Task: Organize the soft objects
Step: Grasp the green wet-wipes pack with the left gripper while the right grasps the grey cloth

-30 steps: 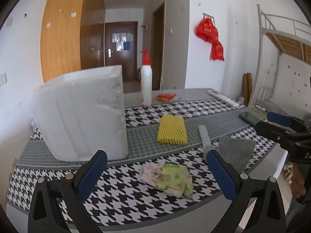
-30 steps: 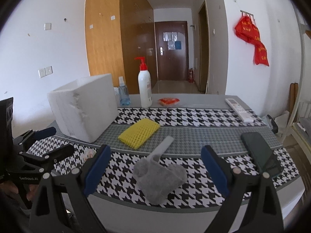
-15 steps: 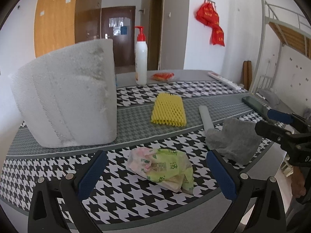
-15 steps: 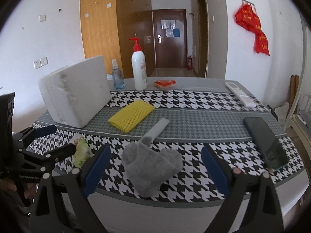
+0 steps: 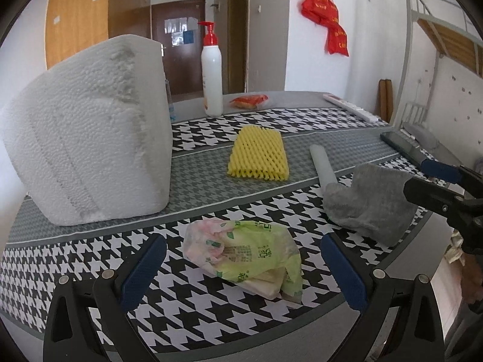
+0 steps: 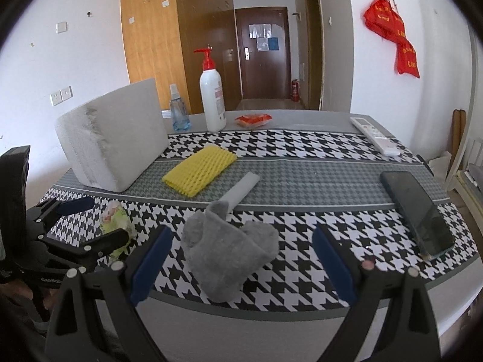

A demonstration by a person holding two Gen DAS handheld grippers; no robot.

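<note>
A crumpled green and pink plastic packet (image 5: 244, 253) lies on the houndstooth cloth near the table's front edge, and my open left gripper (image 5: 241, 250) straddles it without touching. A grey fluffy duster (image 6: 226, 250) with a pale handle lies just ahead of my open right gripper (image 6: 241, 241), its tip between the blue pads. A yellow foam net (image 5: 258, 157) rests on the grey stripe further back. To the left stands a white foam box (image 5: 87, 157). The right wrist view shows the left gripper (image 6: 107, 218) around the packet (image 6: 116, 220).
At the back stand a white pump bottle (image 6: 212, 102), a small spray bottle (image 6: 179, 114) and an orange packet (image 6: 253, 119). A remote (image 6: 374, 135) and a dark phone (image 6: 416, 211) lie on the right. The table's front edge (image 6: 271, 310) is close.
Both grippers have dropped lower and moved in toward the table. The packet now sits between the left fingers, and the duster reaches between the right ones.
</note>
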